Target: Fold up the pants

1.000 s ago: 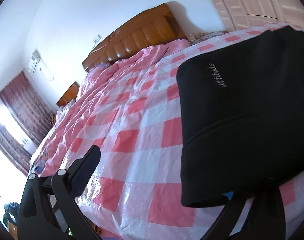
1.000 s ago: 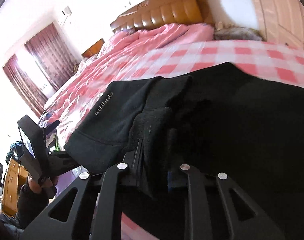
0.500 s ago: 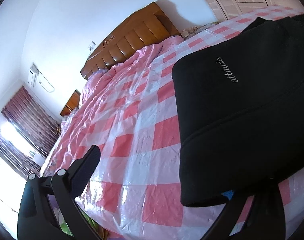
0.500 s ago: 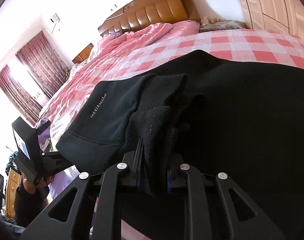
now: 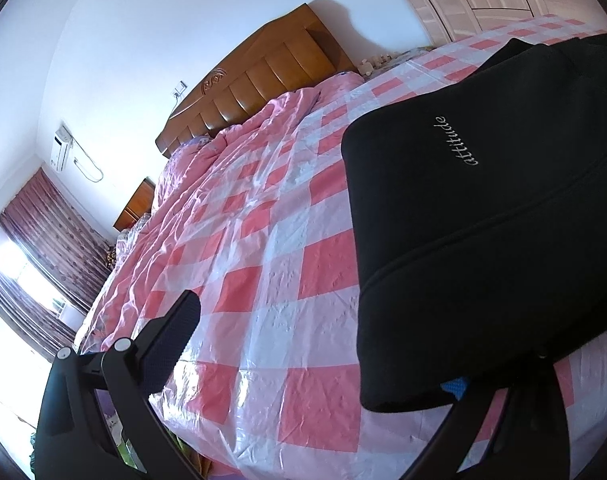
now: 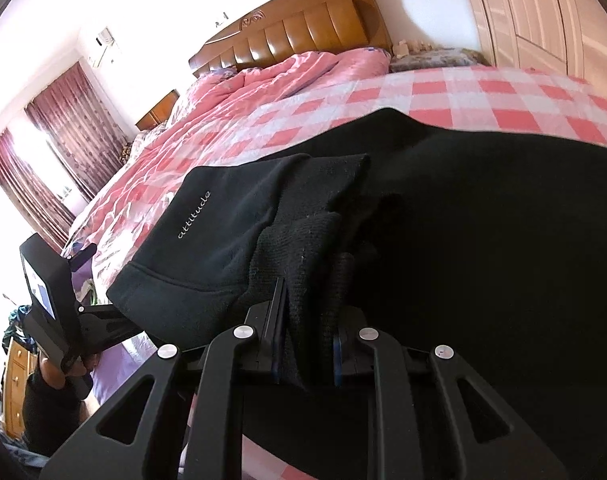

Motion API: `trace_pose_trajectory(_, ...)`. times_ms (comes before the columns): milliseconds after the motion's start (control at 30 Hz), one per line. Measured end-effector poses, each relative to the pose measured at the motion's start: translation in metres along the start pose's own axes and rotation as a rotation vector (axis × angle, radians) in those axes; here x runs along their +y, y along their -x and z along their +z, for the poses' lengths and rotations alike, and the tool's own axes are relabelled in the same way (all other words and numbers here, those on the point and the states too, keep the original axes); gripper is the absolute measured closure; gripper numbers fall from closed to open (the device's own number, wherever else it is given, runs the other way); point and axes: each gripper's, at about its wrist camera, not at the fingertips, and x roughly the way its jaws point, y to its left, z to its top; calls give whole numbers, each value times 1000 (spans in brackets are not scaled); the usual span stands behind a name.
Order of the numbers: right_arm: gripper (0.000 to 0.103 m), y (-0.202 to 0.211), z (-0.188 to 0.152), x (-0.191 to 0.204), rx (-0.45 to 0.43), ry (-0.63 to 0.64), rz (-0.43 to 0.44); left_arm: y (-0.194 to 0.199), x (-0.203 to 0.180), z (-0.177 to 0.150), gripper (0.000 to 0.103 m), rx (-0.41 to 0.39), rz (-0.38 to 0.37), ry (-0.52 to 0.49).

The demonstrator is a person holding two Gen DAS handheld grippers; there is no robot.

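One pair of black pants [image 5: 483, 220] lies on a bed covered by one pink-and-white checked sheet [image 5: 263, 280] with a glossy plastic look, and the pants sit near the sheet's front edge, on the right in the left wrist view. One word, "attitude" [image 5: 457, 142], is stitched in pale thread on the upper layer, and one seam runs across the cloth below it. The left gripper [image 5: 315, 360] stands wide: one finger [image 5: 171, 340] hangs free over the sheet to the left, apart from the cloth, while the other finger [image 5: 499, 412] goes under the hanging hem of the pants, with a bit of blue pad showing there; no pinch on the cloth shows. The right gripper [image 6: 307, 344] stands narrow, its two fingers closed on a bunched fold of the black cloth [image 6: 303, 248], which rises between them; four silver screws show on its linkage. In the right wrist view the left gripper's black body [image 6: 51, 280] shows at the left, held by one hand [image 6: 79, 364], just beside the hem corner. Behind the sheet lie one crumpled pink quilt [image 6: 263, 92] and one brown padded headboard [image 6: 303, 32]. Two dark red curtains [image 6: 67, 128] frame a bright window, one air conditioner [image 5: 61, 146] hangs on the white wall, and one wooden nightstand [image 5: 137, 204] stands beside the bed.
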Motion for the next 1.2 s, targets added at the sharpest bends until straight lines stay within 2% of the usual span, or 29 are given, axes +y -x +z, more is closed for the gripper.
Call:
trace_pose_trajectory(167,85,-7,-5,-12,14,-35,10,0,2,-1,1,1,-17,20)
trace_pose_trajectory(333,85,-2,-3,-3,7,-6,-11,2,4,-1,1,9,-37,30)
trace_pose_trajectory(400,84,-5,-4,-5,16,-1,-16,8,8,-2,2,12,-74,39)
trace_pose_trajectory(433,82,-6,-5,-8,14,-16,-16,11,13,-4,2,14,-105,54)
trace_pose_trajectory(467,67,-5,-5,-11,12,-29,-9,16,21,-7,2,17,-155,82)
trace_pose_trajectory(500,44,-5,-4,-12,15,-31,-18,19,27,-9,2,20,-200,107)
trace_pose_trajectory(533,35,-2,-3,-11,17,-26,-54,23,36,-12,2,22,-273,145)
trace_pose_trajectory(567,30,4,-2,-10,-2,-16,-63,28,45,-15,2,18,-343,181)
trace_pose_trajectory(600,30,11,-1,-9,-27,-6,-53,34,58,-17,2,5,-426,235)
trace_pose_trajectory(633,30,17,1,-6,-48,6,-47,39,70,-16,2,-8,-479,293)
trace_pose_trajectory(700,30,25,7,7,-82,68,-84,44,90,-5,2,-40,-564,403)
trace_pose_trajectory(767,30,22,11,25,-90,150,-95,41,94,10,2,-69,-646,457)
trace_pose_trajectory(867,30,4,12,60,-65,279,-82,23,73,43,2,-89,-713,448)
trace_pose_trajectory(967,30,-13,7,78,-30,386,-88,0,40,59,2,-35,-785,413)
trace_pose_trajectory(1033,32,-28,0,74,31,424,-160,-10,22,56,2,-3,-803,386)
trace_pose_trajectory(1067,30,-36,-6,66,58,445,-204,-17,13,52,2,18,-793,370)
trace_pose_trajectory(1133,29,-34,-11,50,26,400,-139,-31,-6,43,3,58,-753,328)
trace_pose_trajectory(1200,29,-32,-11,47,23,385,-122,-27,-15,42,2,38,-705,275)
